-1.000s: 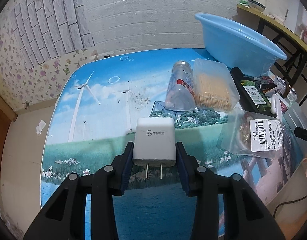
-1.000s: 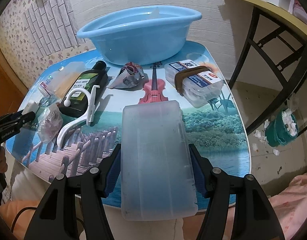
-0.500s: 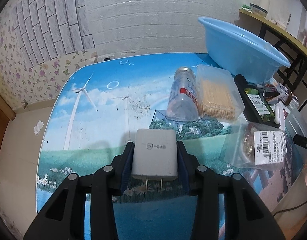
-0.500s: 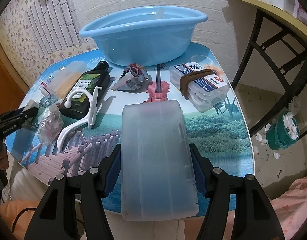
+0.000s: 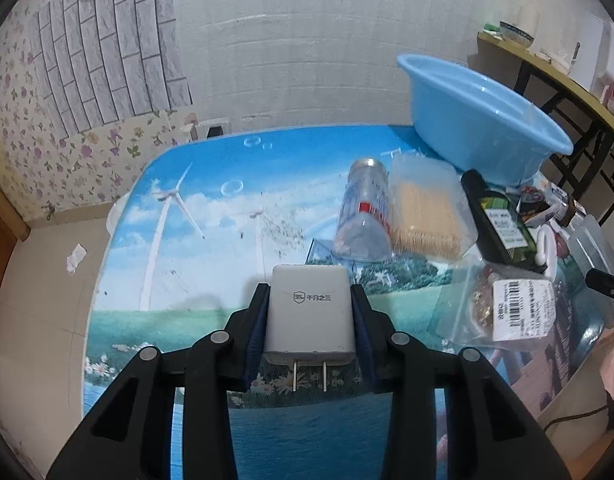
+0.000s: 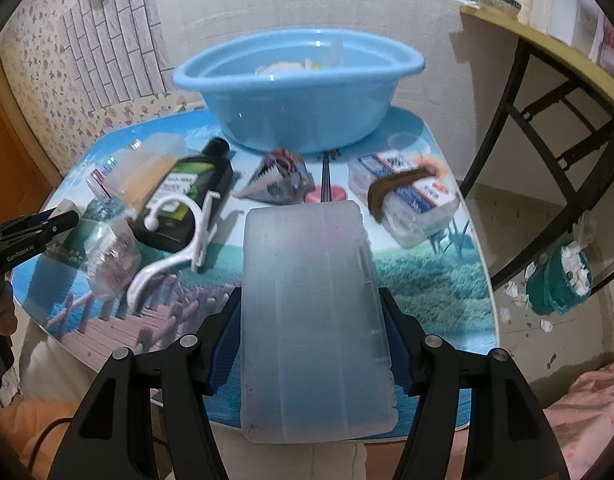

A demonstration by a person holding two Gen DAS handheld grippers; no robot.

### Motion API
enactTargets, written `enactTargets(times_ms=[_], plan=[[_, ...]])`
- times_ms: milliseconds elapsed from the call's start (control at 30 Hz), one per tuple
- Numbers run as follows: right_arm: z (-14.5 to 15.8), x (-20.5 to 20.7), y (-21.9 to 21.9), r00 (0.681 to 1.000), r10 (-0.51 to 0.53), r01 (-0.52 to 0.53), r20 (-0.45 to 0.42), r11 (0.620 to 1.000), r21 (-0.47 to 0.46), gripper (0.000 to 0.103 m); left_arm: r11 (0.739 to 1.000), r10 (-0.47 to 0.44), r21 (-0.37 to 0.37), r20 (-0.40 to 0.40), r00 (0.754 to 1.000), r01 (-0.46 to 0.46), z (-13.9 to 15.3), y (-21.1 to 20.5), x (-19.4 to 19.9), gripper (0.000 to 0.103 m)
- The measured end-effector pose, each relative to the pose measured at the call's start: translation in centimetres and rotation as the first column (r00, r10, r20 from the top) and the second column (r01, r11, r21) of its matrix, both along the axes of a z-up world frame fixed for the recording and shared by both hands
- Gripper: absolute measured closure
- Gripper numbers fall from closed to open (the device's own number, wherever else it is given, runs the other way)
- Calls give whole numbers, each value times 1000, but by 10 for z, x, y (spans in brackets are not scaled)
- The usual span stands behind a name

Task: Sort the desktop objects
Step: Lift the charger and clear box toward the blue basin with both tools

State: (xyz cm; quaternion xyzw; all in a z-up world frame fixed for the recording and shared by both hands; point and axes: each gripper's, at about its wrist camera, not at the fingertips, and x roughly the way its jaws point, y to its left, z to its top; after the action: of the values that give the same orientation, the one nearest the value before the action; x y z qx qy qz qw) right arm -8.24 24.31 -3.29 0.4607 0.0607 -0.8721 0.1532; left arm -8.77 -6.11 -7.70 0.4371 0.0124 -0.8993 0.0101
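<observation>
A white plug charger point(image 5: 310, 312), prongs toward the camera, sits between the blue pads of my left gripper point(image 5: 309, 296). The jaws are closing tight on it, just above the picture-printed table point(image 5: 187, 220). My right gripper point(image 6: 309, 300) is shut on a long translucent plastic box point(image 6: 311, 320), held over the table's near edge. The left gripper point(image 6: 35, 228) also shows at the left of the right wrist view, with a hand below it.
A blue basin point(image 6: 299, 92) stands at the back. In front of it lie a clear bottle point(image 5: 363, 212), a toothpick box point(image 5: 427, 208), a dark green bottle point(image 6: 187, 196), a labelled bag point(image 5: 507, 308), a white hook point(image 6: 175, 236), a wrapper point(image 6: 275, 178) and a banded swab box point(image 6: 407, 196).
The charger sits a little deeper between the left jaws than before. The right gripper keeps its hold on the box. Nothing on the table has moved.
</observation>
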Motion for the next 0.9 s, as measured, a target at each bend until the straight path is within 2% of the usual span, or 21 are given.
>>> enactTargets(times_ms=[233,500,900], plan=[[11,3,-5,1000,5,-5,-23,1000,-12,45,1000,3,3,-34,999,-3,15,-1,6,65],[22,2,-9,999,16,-17,-47,1000,-15,45,1000,-7,1,-82,997,7,46,8,7,65],[62,-27,-14,990,42,-45,-138,999,-19,46,990,-139,-18,-154,978,138,95,52,-21,65]])
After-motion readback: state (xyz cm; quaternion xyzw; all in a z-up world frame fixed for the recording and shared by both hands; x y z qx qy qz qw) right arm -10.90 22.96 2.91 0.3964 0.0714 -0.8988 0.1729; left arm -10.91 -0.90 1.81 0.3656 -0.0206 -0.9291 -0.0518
